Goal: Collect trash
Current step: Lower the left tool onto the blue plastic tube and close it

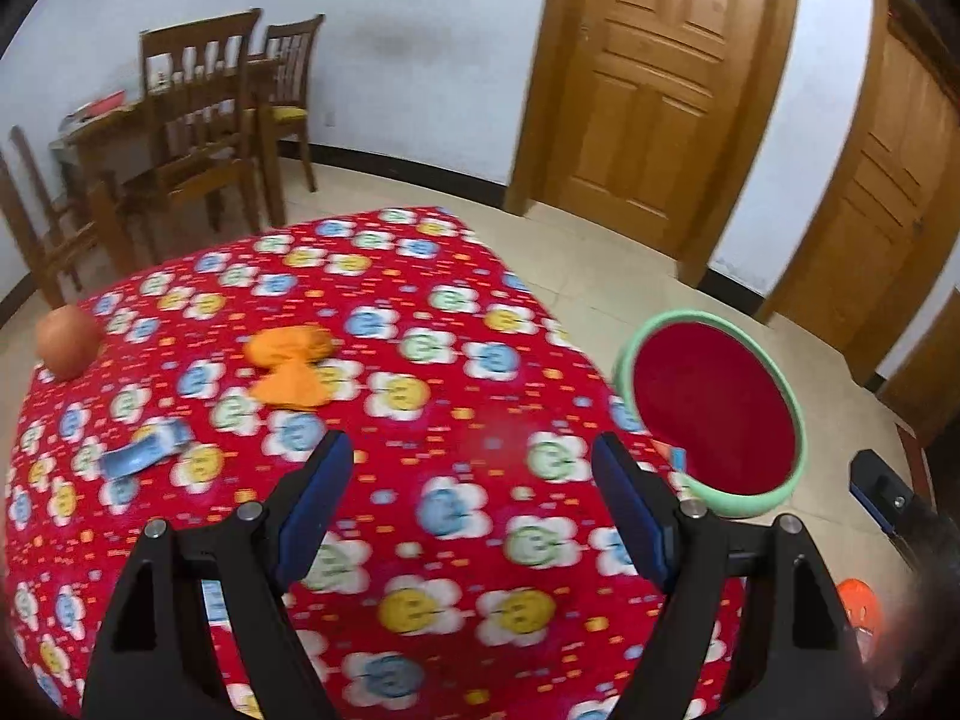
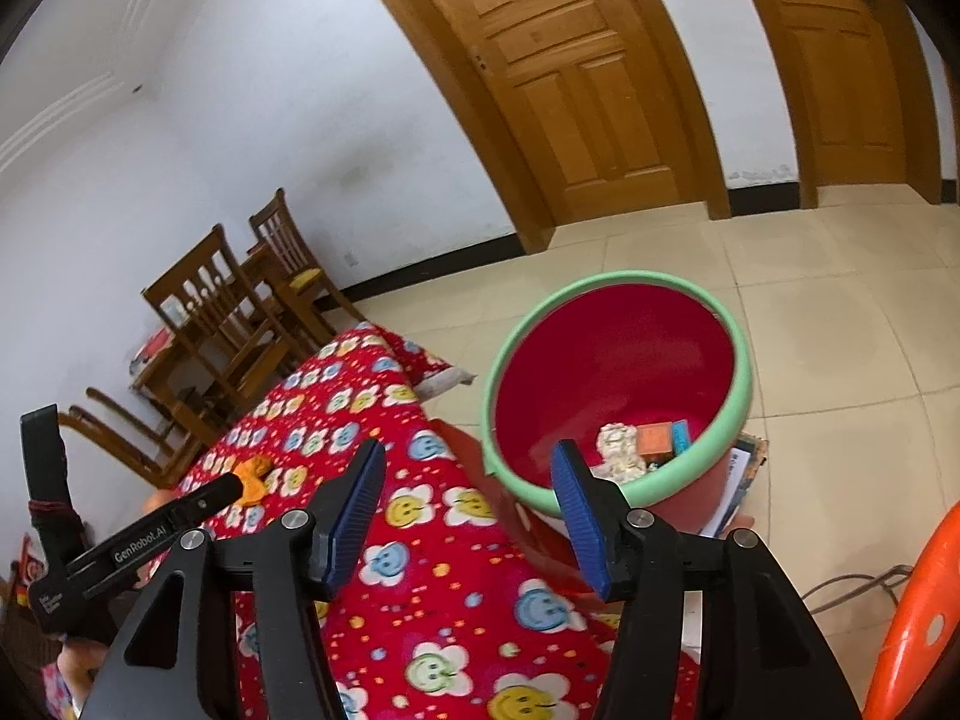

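Observation:
A table under a red cloth with smiley flowers (image 1: 420, 312) carries a crumpled orange wrapper (image 1: 288, 369), a blue wrapper (image 1: 144, 450) and a round orange-brown fruit (image 1: 66, 342). My left gripper (image 1: 473, 441) hovers open over the cloth with nothing between its fingers. Off the table's right edge stands a red bin with a green rim (image 1: 798, 414). In the right wrist view my right gripper (image 2: 469, 450) is open and empty above the table's corner, close to the bin's rim (image 2: 744, 384). Inside the bin lie white crumpled paper (image 2: 618, 444), a small orange box (image 2: 654, 438) and a blue piece (image 2: 681, 435).
Wooden chairs and a small table (image 1: 198, 120) stand by the far wall. Two wooden doors (image 1: 666, 78) close the back. An orange plastic stool (image 2: 918, 618) is at the right edge. Printed paper (image 2: 741, 480) lies on the tiled floor beside the bin. The left tool's black arm (image 2: 150, 534) crosses the right view.

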`<state>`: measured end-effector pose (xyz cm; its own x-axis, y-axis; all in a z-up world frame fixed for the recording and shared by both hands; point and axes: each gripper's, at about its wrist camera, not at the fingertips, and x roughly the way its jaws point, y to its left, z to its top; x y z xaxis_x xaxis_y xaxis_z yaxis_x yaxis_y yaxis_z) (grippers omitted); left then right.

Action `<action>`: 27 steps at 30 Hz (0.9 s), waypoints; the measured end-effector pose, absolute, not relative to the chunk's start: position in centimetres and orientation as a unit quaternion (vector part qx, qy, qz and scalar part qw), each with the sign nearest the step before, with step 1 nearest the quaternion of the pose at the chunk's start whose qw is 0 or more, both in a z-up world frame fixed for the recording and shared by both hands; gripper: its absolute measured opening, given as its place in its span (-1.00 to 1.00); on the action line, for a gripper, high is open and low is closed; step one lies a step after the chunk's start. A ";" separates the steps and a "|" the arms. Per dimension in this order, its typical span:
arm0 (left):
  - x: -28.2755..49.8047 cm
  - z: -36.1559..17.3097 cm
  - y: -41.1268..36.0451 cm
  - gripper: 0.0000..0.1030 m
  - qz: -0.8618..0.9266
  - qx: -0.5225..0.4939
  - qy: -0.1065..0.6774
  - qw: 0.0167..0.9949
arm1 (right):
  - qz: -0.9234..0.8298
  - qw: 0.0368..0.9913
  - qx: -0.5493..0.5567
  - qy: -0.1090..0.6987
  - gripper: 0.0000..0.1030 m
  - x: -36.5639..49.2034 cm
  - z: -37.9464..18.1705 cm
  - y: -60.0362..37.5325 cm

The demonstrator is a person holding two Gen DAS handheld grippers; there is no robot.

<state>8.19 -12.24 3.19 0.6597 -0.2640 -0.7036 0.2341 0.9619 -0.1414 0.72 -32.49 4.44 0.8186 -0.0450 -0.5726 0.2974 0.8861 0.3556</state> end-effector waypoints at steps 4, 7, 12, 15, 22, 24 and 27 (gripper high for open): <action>8.2 3.3 -9.5 0.57 -0.102 -0.027 0.385 0.917 | -0.080 0.929 0.213 0.290 0.21 1.1 4.5 -31.1; 8.4 3.1 -7.1 0.57 -0.077 -0.038 0.386 0.919 | -0.071 0.930 0.207 0.295 0.22 1.6 4.4 -30.1; 8.9 2.6 -3.4 0.57 -0.040 -0.051 0.388 0.919 | -0.059 0.930 0.198 0.305 0.23 2.3 4.2 -28.9; 9.3 2.0 -1.5 0.57 -0.018 -0.056 0.391 0.919 | -0.056 0.928 0.195 0.311 0.23 2.9 3.9 -28.1; 11.4 -0.6 2.1 0.57 0.048 -0.059 0.406 0.911 | -0.050 0.927 0.183 0.325 0.23 3.9 3.5 -26.7; 12.1 -1.6 2.9 0.57 0.063 -0.062 0.411 0.907 | -0.048 0.926 0.178 0.328 0.23 4.2 3.3 -26.2; 12.8 -2.4 3.5 0.57 0.071 -0.067 0.417 0.904 | -0.045 0.925 0.174 0.335 0.23 4.7 3.0 -25.9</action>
